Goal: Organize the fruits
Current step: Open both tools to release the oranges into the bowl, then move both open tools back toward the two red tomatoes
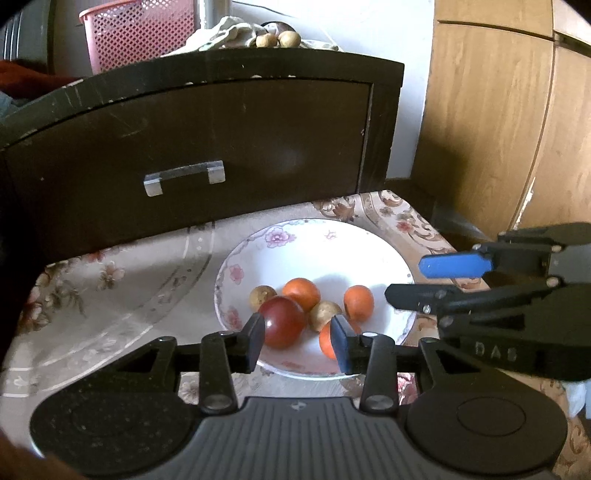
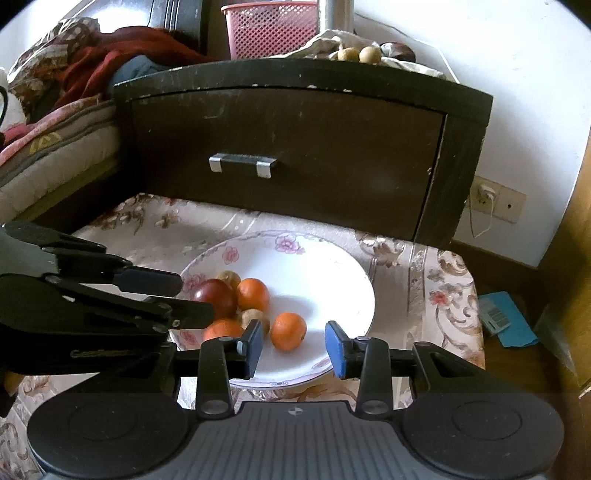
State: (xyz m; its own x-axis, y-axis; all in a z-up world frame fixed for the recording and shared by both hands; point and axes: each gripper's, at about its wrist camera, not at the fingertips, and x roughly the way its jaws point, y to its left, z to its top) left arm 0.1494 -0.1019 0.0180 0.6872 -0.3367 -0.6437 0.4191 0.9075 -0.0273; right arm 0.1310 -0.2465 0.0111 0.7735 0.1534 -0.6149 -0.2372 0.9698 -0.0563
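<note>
A white floral bowl [image 1: 325, 243] [image 2: 332, 273] sits on a low table with a floral cloth. It holds a dark red apple [image 1: 282, 321] [image 2: 216, 297], three oranges [image 1: 303, 291] [image 2: 288, 330] and two small tan fruits [image 1: 261, 295] [image 2: 255, 316]. My left gripper [image 1: 298, 341] is open and empty just above the bowl's near rim, its fingers flanking the apple. My right gripper [image 2: 293, 349] is open and empty over the bowl's near edge, close to an orange. Each gripper shows in the other's view: the right [image 1: 424, 280] and the left [image 2: 184, 299].
A dark wooden nightstand [image 1: 207, 147] [image 2: 295, 147] with a metal handle stands right behind the table. On top lie a cloth and more small tan fruits [image 1: 277, 38] [image 2: 360, 54]. A pink mesh basket [image 2: 273, 27] is behind. Bedding [image 2: 55, 110] is left, a wooden wardrobe [image 1: 498, 110] right.
</note>
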